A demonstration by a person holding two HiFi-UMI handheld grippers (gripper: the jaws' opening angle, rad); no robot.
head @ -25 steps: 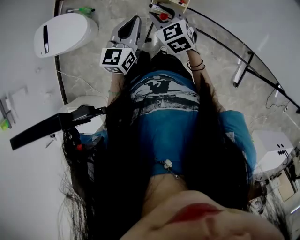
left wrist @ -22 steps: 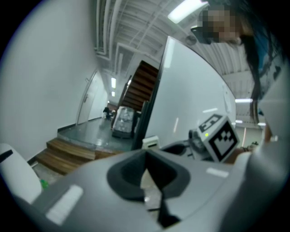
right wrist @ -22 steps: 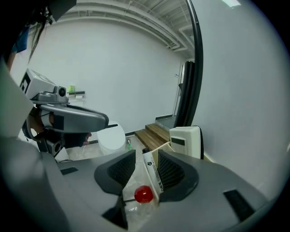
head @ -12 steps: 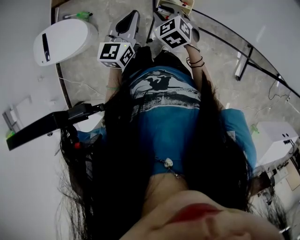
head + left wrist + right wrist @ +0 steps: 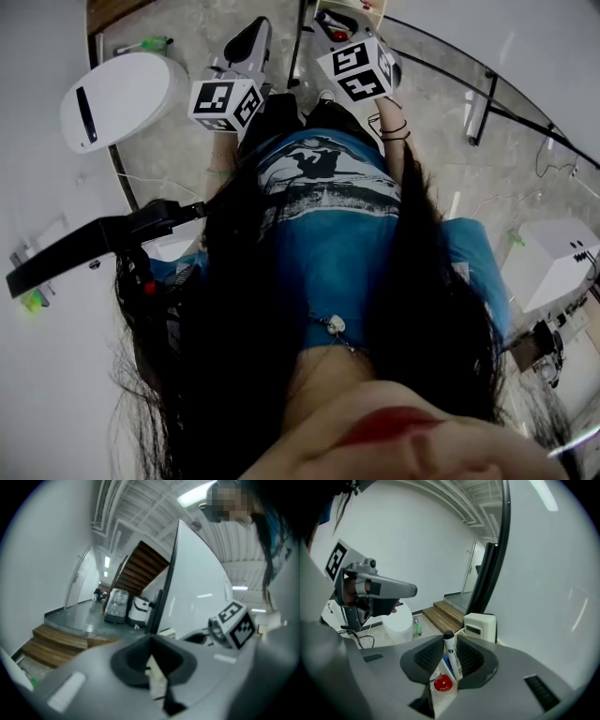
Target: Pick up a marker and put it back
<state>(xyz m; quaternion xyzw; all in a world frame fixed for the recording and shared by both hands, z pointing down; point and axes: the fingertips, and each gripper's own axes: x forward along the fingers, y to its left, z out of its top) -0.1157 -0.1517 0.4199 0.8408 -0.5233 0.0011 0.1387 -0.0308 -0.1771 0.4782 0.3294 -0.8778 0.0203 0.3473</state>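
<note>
A white marker [image 5: 450, 644] with a black cap stands up between the jaws of my right gripper [image 5: 451, 658]. The jaws are closing and both pads touch the marker's sides. Below it a small tray [image 5: 438, 696] holds a red knob [image 5: 443, 683] and a blue marker [image 5: 449, 665]. In the head view the right gripper [image 5: 330, 26] reaches to that tray at the top edge. My left gripper [image 5: 151, 656] is held up beside it with its pads together and nothing gripped. It also shows in the head view as the left gripper [image 5: 251, 33].
A white board [image 5: 553, 573] in a black frame [image 5: 492, 559] rises just ahead, with a white box [image 5: 480, 625] at its foot. Wooden steps [image 5: 445, 613] lie beyond. A round white unit [image 5: 122, 89] and a green bottle [image 5: 150, 44] sit on the floor to the left.
In the head view both grippers have drifted slightly up and left, and the right one's marker cube has turned a little. The white unit has slid left.
</note>
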